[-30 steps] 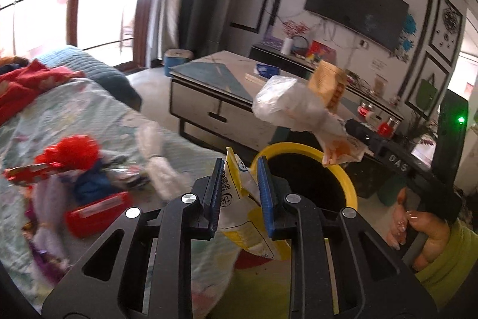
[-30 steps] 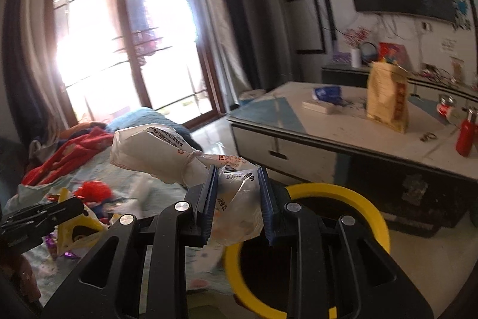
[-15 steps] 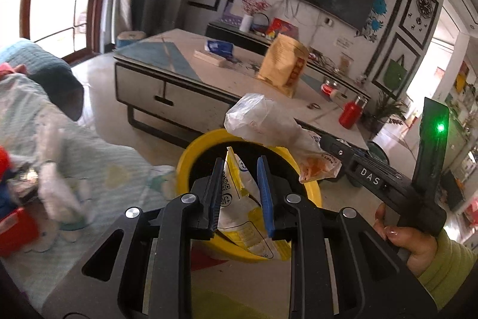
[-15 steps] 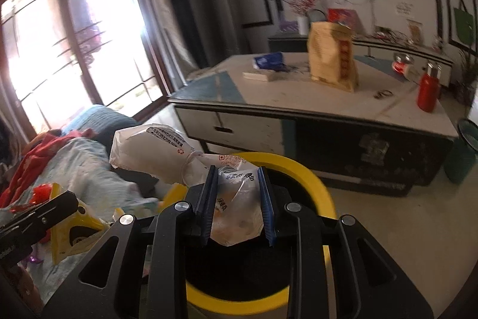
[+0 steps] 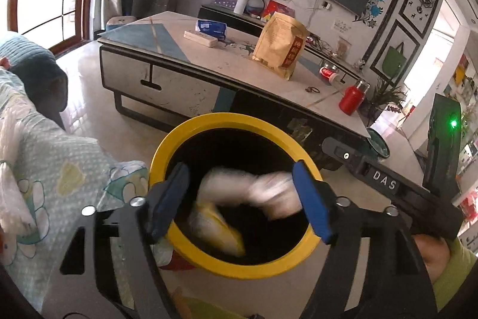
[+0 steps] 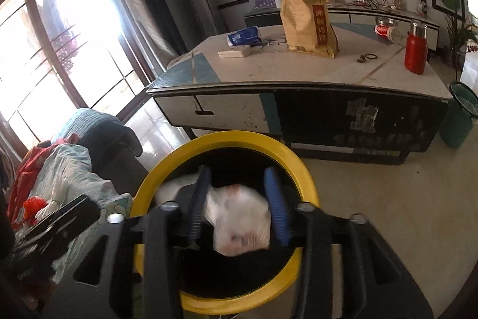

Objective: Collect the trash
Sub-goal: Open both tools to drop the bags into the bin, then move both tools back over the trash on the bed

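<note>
Jaws of the left gripper stand wide apart over the mouth of the yellow-rimmed bin, having just been opening; nothing is pressed by its blue pads, and the yellow wrapper, blurred, lies loose inside the bin toward 6 o'clock of the opening. The right gripper has likewise just been opening above the same bin, and the white plastic bag, blurred, sits between its fingers without being pinched; whether it touches either pad I cannot tell. In the left wrist view that bag shows as a pale smear at 3 o'clock inside the rim. Beyond the bin at 12 o'clock stands a low table carrying a tan paper bag and, toward 2 o'clock, a red bottle. At 9 o'clock a patterned bedspread drapes beside the bin.
</note>
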A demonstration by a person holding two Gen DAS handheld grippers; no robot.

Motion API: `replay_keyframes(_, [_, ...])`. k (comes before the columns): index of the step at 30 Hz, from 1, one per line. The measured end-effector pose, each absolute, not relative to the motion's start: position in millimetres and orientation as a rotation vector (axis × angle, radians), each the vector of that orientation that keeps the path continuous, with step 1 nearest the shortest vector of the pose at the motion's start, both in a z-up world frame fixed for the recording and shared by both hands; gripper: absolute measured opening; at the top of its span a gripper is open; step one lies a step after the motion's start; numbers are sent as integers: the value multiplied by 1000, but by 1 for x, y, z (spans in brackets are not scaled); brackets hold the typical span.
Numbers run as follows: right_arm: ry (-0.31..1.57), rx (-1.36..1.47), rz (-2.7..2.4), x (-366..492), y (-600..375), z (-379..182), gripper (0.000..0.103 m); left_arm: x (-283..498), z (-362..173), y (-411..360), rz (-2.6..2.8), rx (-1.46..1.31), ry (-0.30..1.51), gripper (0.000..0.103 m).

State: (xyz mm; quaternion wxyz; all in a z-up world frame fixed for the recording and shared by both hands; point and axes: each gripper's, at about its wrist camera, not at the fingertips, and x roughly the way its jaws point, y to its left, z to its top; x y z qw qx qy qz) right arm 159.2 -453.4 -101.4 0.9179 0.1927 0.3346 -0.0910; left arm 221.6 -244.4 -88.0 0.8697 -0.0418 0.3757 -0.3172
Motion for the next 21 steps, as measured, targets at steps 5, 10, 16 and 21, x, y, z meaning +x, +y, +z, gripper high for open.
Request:
replay_keyframes(5, [660, 392, -171, 158, -447, -97, 56, 207, -80, -221, -602, -102, 759, 88])
replay_keyframes(10, [618, 361, -122, 154, -428, -83, 66, 194, -72, -188, -512, -125, 735, 92])
replay_keyframes(16, [575, 325, -40, 147, -401, -65, 70, 174, -61, -154, -406, -105, 690, 92])
replay_keyframes(21, [549, 285, 28, 141, -376, -51, 72, 158, -45, -124, -331, -130, 626, 92])
